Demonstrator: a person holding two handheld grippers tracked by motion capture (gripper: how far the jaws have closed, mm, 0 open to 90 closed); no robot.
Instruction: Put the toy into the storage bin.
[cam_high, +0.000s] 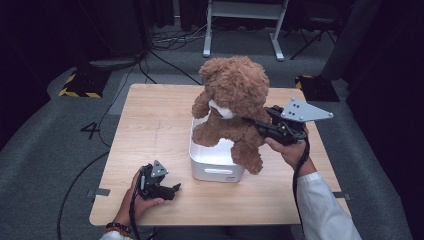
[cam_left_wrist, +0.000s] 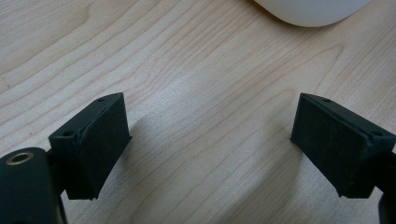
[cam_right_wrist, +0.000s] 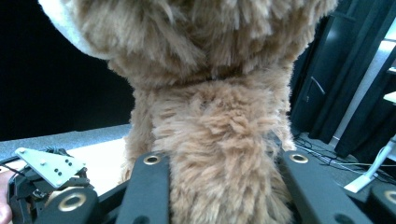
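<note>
The teddy bear (cam_high: 231, 107) is a soft, light plush toy; its fur gives way under pressure and it bends easily, so it is not fragile, but it will flop to one side if it is held far from its middle. It sits half in the white tub (cam_high: 214, 162) near the middle of the bench (cam_high: 150, 130), its body upright and one leg hanging over the tub's wall at about 5 o'clock. The right hand-held gripper (cam_high: 252, 122) comes in from 3 o'clock and pinches the bear's trunk just under the head; in the right gripper view the fur bulges between the two jaws (cam_right_wrist: 219, 154). I judge this a good place to hold, since the body is thickest and steadiest there.

The left hand-held gripper (cam_high: 175, 188) rests on the bench at about 7 o'clock from the tub, jaws spread wide with bare wood between them (cam_left_wrist: 210, 135). The tub's rim could catch the hanging leg when the bear is moved. The floor around shows cables (cam_high: 165, 42) and a grey frame (cam_high: 242, 22) at 12 o'clock, well apart.
</note>
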